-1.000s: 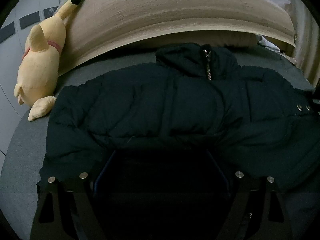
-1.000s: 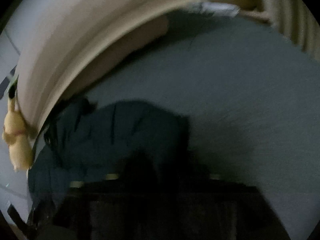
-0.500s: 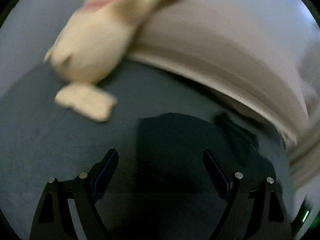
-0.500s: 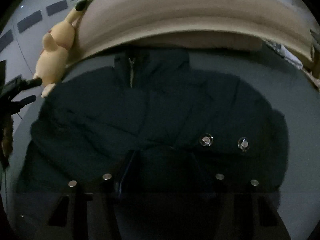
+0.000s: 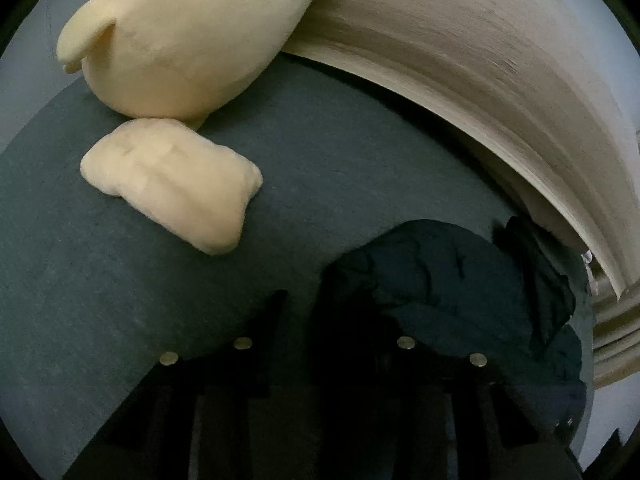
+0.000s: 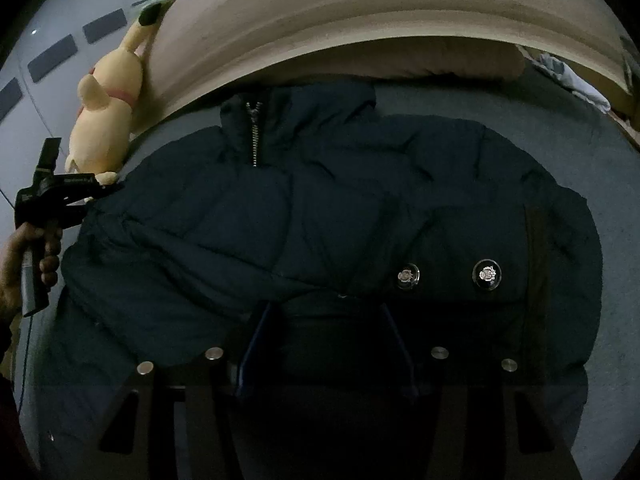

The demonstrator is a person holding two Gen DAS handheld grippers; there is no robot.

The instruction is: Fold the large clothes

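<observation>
A dark navy puffer jacket (image 6: 320, 208) lies spread front-up on the grey bed (image 6: 580, 128), collar and zipper (image 6: 253, 132) toward the headboard. My right gripper (image 6: 326, 320) is at the jacket's near hem beside two metal snaps (image 6: 408, 275), with padded fabric bulging between its blue pads. A hand (image 6: 24, 256) holds my left gripper (image 6: 108, 188) at the jacket's left shoulder edge. In the left wrist view, the left gripper (image 5: 324, 300) has its jaws closing, and a fold of the jacket (image 5: 460, 292) lies between them and covers the right finger.
A cream plush toy (image 5: 192, 32) leans on the beige headboard (image 5: 480, 60), its foot (image 5: 172, 184) resting on the sheet close to my left gripper. A tan pillow (image 6: 440, 62) lies behind the collar. Crumpled pale cloth (image 6: 572, 80) sits at the far right.
The left view swung from the jacket's front to its left edge by the plush toy, and its jaws narrowed onto fabric. The right view steadied over the hem, then held still.
</observation>
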